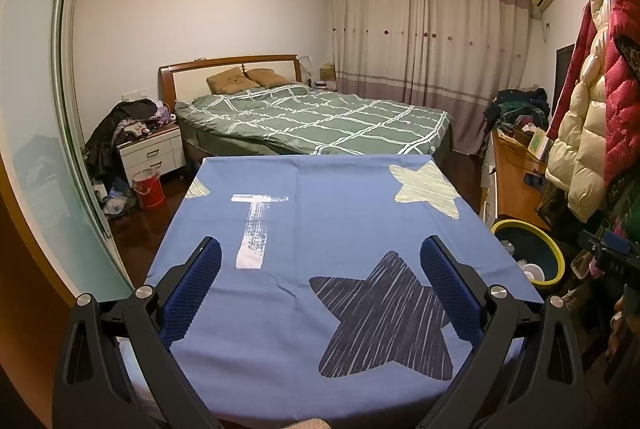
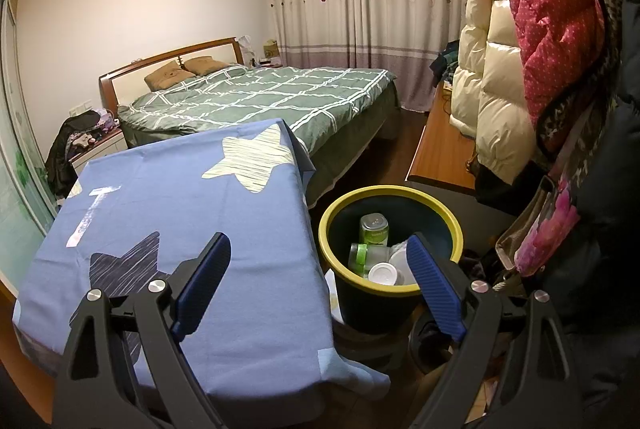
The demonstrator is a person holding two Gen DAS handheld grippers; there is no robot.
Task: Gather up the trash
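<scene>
A dark bin with a yellow rim (image 2: 448,217) stands on the floor right of the table; the same bin (image 1: 556,257) shows at the right of the left wrist view. Inside lie a green-labelled can (image 2: 374,229), a clear bottle with a green band (image 2: 358,255) and white cups (image 2: 382,274). My right gripper (image 2: 320,249) is open and empty, held above the table's corner and the bin's near rim. My left gripper (image 1: 320,249) is open and empty over the blue star-patterned tablecloth (image 1: 320,229), which carries no loose items.
A bed with a green checked cover (image 1: 320,117) lies beyond the table. A red bucket (image 1: 148,189) and a cluttered white nightstand (image 1: 150,149) stand at the left. Hanging puffer coats (image 2: 520,69) and a wooden desk (image 2: 444,153) crowd the right.
</scene>
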